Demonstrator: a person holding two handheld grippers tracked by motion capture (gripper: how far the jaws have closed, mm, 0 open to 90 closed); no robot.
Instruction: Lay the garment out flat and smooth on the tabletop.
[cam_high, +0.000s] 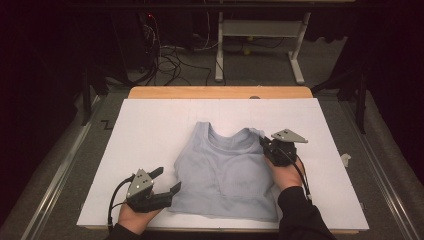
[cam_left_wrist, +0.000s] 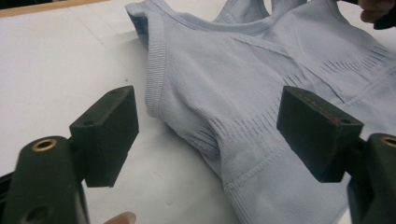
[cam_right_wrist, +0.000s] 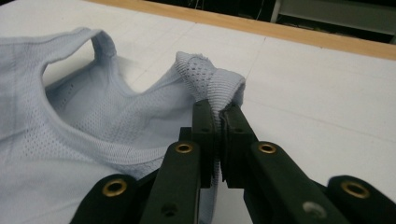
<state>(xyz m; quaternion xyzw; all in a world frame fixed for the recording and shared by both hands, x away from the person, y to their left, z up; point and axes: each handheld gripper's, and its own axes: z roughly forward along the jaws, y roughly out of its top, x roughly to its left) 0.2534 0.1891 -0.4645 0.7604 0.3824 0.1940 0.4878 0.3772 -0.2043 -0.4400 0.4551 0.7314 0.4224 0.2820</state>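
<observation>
two tongs: right tongs (cam_right_wrist: 218, 116) pinch the tank top's (cam_high: 222, 172) shoulder strap, left tongs (cam_high: 169, 181) spread beside its hem.

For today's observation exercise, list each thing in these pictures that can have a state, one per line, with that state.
Left hand-held gripper: open, jaws apart beside the top's lower corner, nothing between them.
Right hand-held gripper: shut on the shoulder strap.
Tank top: lying mostly flat on the white board, front up, one shoulder strap bunched and lifted.
Other strap: free, lying loose.
</observation>
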